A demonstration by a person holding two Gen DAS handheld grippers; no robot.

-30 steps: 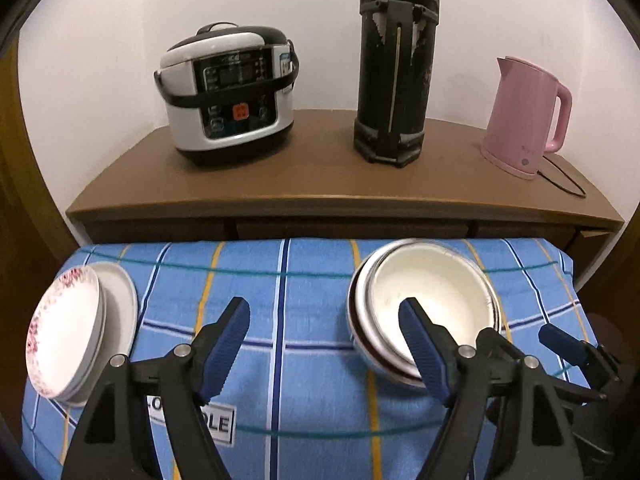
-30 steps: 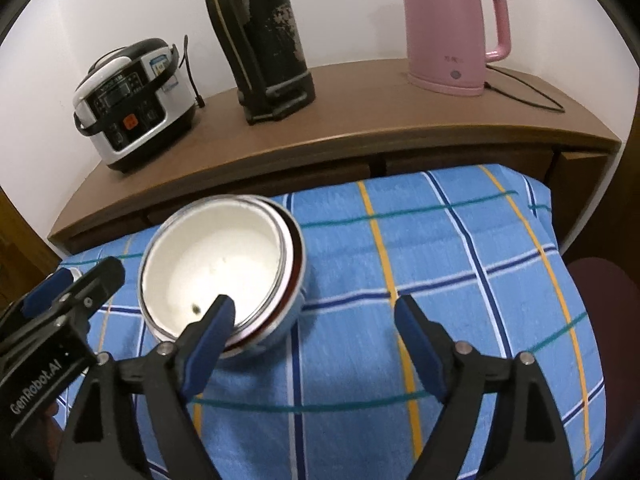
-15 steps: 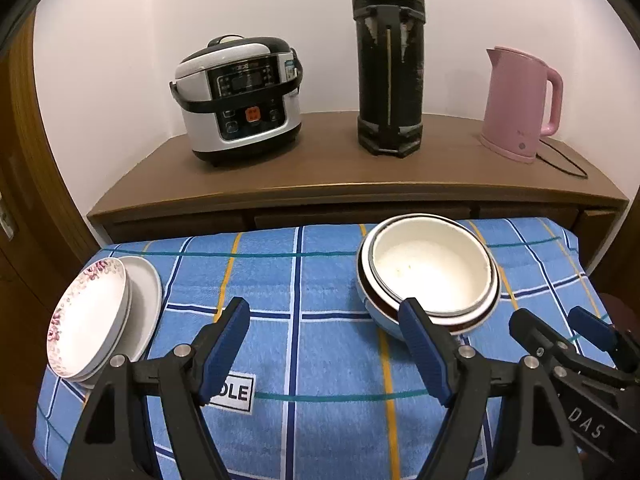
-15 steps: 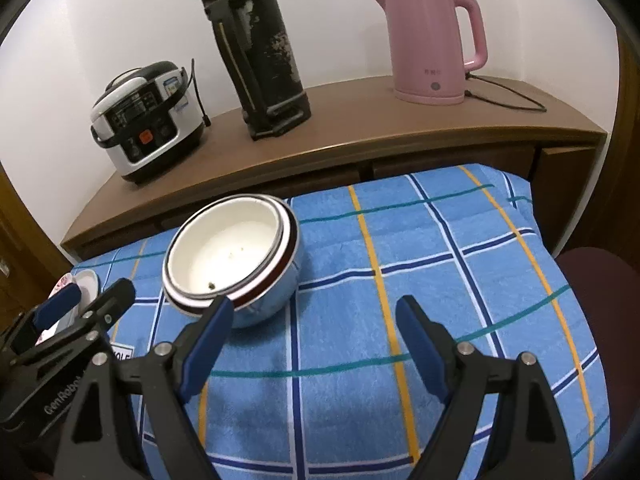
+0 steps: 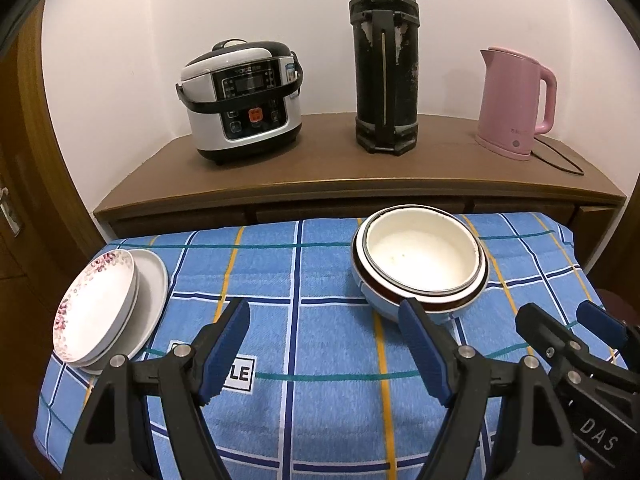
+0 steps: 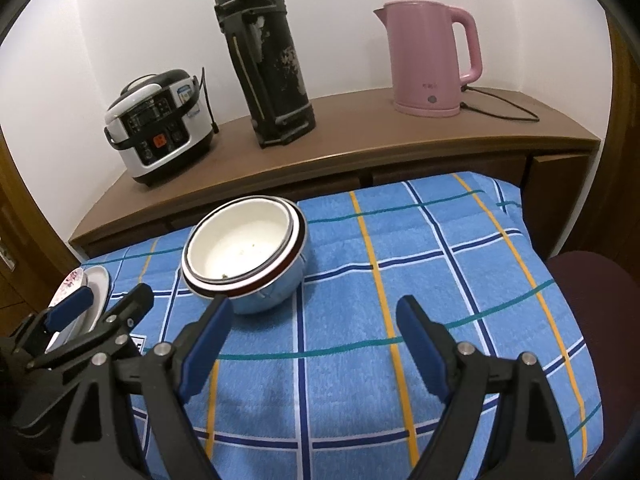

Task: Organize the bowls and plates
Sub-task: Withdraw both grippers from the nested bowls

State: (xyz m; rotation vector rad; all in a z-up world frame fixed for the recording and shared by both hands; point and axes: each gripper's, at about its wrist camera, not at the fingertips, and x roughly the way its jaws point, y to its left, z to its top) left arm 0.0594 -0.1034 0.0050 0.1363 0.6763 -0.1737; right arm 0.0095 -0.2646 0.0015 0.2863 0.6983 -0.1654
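Note:
A stack of nested white bowls (image 5: 420, 260) with a dark red rim band stands on the blue checked cloth (image 5: 320, 400), right of the middle; it also shows in the right wrist view (image 6: 244, 252). A stack of plates (image 5: 104, 300), the top one with a pink flower rim, lies at the cloth's left edge, and shows in the right wrist view (image 6: 80, 292). My left gripper (image 5: 326, 342) is open and empty, above the cloth, nearer than the bowls. My right gripper (image 6: 312, 340) is open and empty, right of the bowls.
A wooden sideboard (image 5: 320, 176) behind the cloth carries a rice cooker (image 5: 244, 100), a tall black thermos (image 5: 384, 60) and a pink kettle (image 5: 516, 104) with a cord. A dark red seat (image 6: 592, 292) is at the right.
Both grippers have pulled back and up from the bowl stack, which now looks smaller and farther. The bowls and plates have not moved.

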